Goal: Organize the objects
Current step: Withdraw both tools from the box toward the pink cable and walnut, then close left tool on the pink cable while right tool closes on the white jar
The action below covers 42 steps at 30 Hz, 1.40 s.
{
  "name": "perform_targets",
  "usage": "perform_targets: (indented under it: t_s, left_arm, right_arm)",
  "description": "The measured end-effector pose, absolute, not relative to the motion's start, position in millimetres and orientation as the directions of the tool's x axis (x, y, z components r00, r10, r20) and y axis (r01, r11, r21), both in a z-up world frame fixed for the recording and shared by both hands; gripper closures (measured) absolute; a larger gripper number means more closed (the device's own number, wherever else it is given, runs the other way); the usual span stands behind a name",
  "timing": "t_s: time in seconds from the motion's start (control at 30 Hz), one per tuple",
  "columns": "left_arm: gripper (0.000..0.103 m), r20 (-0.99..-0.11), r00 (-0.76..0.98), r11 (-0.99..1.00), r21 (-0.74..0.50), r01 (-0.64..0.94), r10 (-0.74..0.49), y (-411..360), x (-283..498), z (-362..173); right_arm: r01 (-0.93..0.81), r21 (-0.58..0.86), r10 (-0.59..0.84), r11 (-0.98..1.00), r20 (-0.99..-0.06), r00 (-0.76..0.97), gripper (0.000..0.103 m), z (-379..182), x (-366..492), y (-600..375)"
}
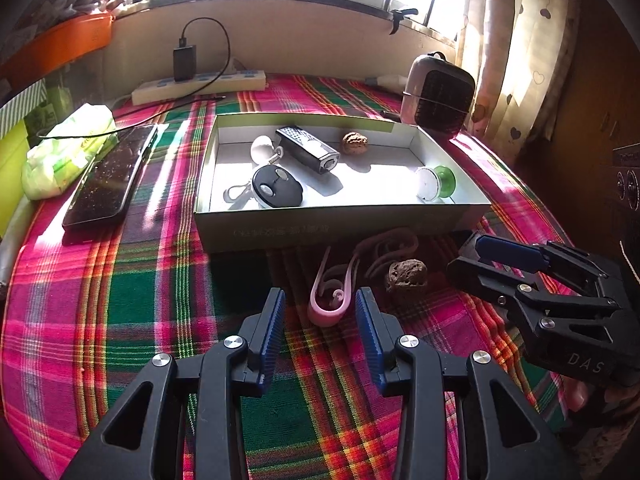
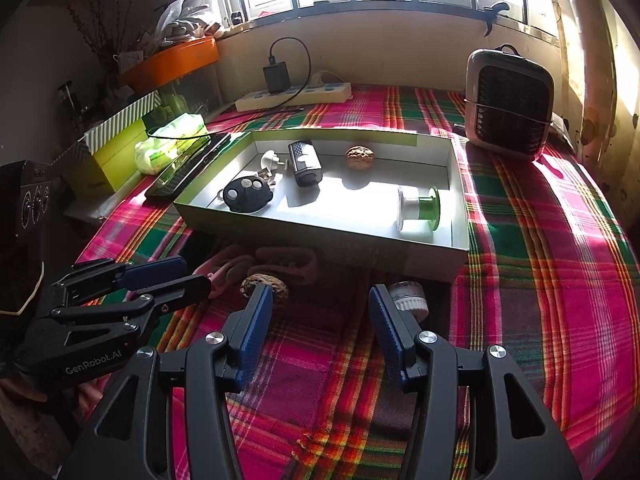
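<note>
Both grippers empty w/ jaws apart: left gripper (image 1: 320, 304) nearest pink clip (image 1: 330, 300), long axis running toward box (image 1: 340, 224); right gripper (image 2: 320, 300) beside walnut (image 2: 266, 285).

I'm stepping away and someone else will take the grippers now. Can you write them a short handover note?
Left gripper: open, empty, by the pink clip.
Right gripper: open, empty.
Done: in the box lie a walnut, key fob, black device, white plug and green-and-white spool.
Left: pink clip, second walnut and small white part, on the cloth before the box.
</note>
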<state>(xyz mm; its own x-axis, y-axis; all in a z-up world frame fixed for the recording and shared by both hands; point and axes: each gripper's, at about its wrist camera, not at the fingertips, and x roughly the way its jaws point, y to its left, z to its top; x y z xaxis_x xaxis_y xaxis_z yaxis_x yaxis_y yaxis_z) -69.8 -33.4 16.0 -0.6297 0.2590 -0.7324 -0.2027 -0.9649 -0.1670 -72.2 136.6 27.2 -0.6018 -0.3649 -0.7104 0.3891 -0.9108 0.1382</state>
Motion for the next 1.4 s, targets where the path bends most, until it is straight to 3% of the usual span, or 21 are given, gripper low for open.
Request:
perform_targets:
  t_s: [0.77, 1.13, 1.4]
  left_arm:
    - [0.068, -0.752, -0.613, -0.968, -0.151, -0.199, 0.243, -30, -88, 9]
    - [0.081, -0.742, -0.621, -0.967, -0.189, -0.17, 0.254, -45, -84, 9]
    - [0.082, -0.739, -0.625, -0.968, -0.205, -0.146, 0.251, -56, -81, 8]
  right_arm:
    - [0.396, 0.136, -0.363, -0.908, -0.728, -0.582, 0.051, 22, -73, 133]
    - [0.336, 0.137, -0.326, -0.932, -0.72, -0.612, 0.051, 26, -65, 160]
    - [0.283, 0.143, -0.294, -0.949, -0.728, -0.619, 0.051, 22, -63, 181]
